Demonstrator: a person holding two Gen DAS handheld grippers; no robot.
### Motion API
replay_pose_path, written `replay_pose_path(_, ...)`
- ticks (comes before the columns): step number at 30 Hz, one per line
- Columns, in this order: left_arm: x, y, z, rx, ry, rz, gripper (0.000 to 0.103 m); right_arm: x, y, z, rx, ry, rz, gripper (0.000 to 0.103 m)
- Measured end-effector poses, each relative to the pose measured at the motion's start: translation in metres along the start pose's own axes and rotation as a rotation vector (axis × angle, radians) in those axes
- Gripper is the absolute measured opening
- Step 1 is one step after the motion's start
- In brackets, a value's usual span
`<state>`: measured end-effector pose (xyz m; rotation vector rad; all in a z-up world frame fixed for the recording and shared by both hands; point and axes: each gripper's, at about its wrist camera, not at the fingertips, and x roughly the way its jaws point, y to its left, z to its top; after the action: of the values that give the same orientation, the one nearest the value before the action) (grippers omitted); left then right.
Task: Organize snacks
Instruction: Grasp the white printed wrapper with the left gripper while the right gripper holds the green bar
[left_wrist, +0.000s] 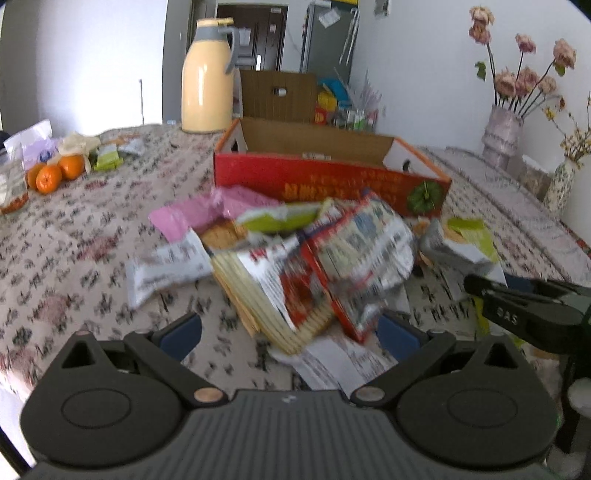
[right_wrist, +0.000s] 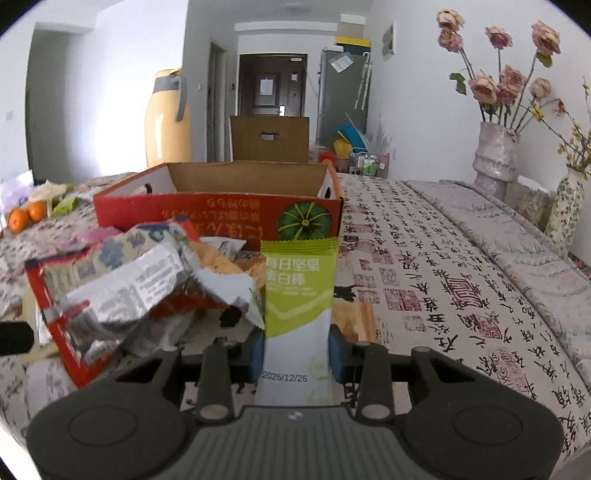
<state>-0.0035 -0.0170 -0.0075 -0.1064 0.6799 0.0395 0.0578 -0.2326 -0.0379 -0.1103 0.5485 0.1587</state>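
From the left wrist, the left hand-held gripper (left_wrist: 291, 334) stood apart over the snack pile (left_wrist: 295, 258) before the red box (left_wrist: 332, 181) mid-bench. From the right wrist, the right hand-held gripper (right_wrist: 297, 356) clamped a green-and-white snack bar (right_wrist: 299, 295) near that box.

white walls (right_wrist: 122, 74), bright washed-out light from the left. dark brown door (right_wrist: 272, 82) at the end of a hallway, grey fridge (right_wrist: 341, 92) to its right with a yellow box on top. table (right_wrist: 443, 258) covered in a cloth printed with calligraphy and red seals. pale yellow thermos jug (left_wrist: 207, 75) stands at the far edge. pink vase with dried roses (right_wrist: 495, 155) on the right, a smaller floral vase (right_wrist: 563, 206) beside it. brown cardboard box (right_wrist: 269, 138) behind the table.
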Motion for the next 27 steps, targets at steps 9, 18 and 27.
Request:
replay_pose_path(9,0.015,-0.024,-0.01,-0.035,0.1,0.05,0.103,-0.001,0.005,-0.008,-0.059,-0.02,-0.012,0.035)
replay_pose_path(18,0.02,-0.029,-0.013,-0.041,0.123,0.124,0.066,-0.006,0.006,-0.014,-0.064,-0.03,0.006,0.036)
replay_pose_path(27,0.013,-0.02,-0.017,0.016,0.086,0.078,0.041,-0.007,0.009,-0.018,-0.067,-0.02,-0.004,0.038)
